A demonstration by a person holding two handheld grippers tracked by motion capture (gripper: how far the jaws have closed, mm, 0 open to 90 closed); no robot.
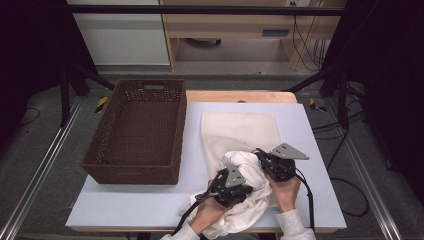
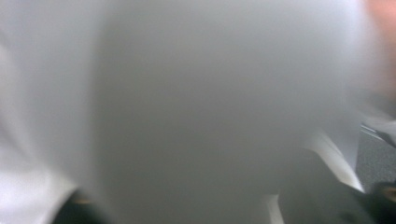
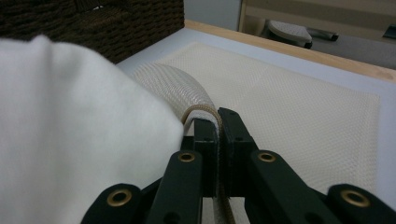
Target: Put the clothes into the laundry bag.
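Standing at the near edge of the tabletop, a person works two claws into a heap of fabric. Well off to the left of both claws sits a dark brown woven basket, its long side running away from the person.

The left claw is pushed into a crumpled white garment that is bunched up at the near edge, between and under the two hands. White cloth lies so close over its camera that the left claw view is a pale blur — I cannot tell how its jaws stand, nor whether cloth is pinched between them. The hand holding it comes up from the near edge, with a white sleeve at the wrist.

Just right of it, the right claw points toward the far side of the tabletop. In the right claw view its two black jaws are pressed together on the edge of a cream mesh bag, whose tan-trimmed rim runs down between the pads. The mesh arches up in a hump just ahead of the jaws, and the rest of the bag lies flat beyond the claw, spread toward the far wooden edge. The white garment bulges right against the left side of this claw, touching the raised mesh. A grey three-cornered plate rides on top of it, and a black cable trails back past the right hand.
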